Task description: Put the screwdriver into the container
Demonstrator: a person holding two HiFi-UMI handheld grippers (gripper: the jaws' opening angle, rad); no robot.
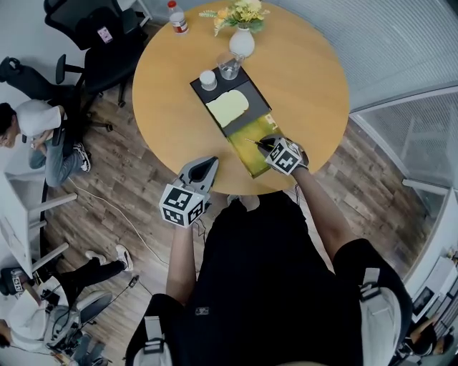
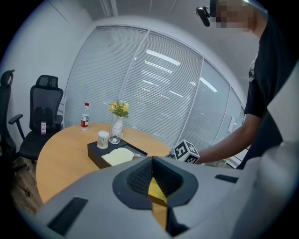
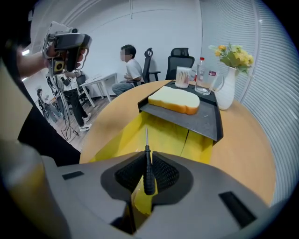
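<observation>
A thin screwdriver (image 3: 147, 172) with a black handle and bare metal shaft is clamped between the pads of my right gripper (image 3: 147, 179), pointing forward. That gripper (image 1: 267, 144) hangs over the shallow yellow container (image 1: 247, 149), which lies at the near edge of the round wooden table (image 1: 308, 78); the shaft tip sits above the yellow floor (image 3: 163, 137). My left gripper (image 1: 210, 164) is off the table's near edge, held in the air, shut with nothing in it. Through its narrow notch a bit of the yellow container (image 2: 156, 191) shows.
A black tray (image 1: 250, 96) overlaps the container's far end, bearing a bread slice (image 1: 227, 107), a white cup (image 1: 208, 79) and a glass (image 1: 230, 66). Behind it stand a flower vase (image 1: 242, 41) and a bottle (image 1: 177, 17). Office chairs (image 1: 100, 43) and seated people are at the left.
</observation>
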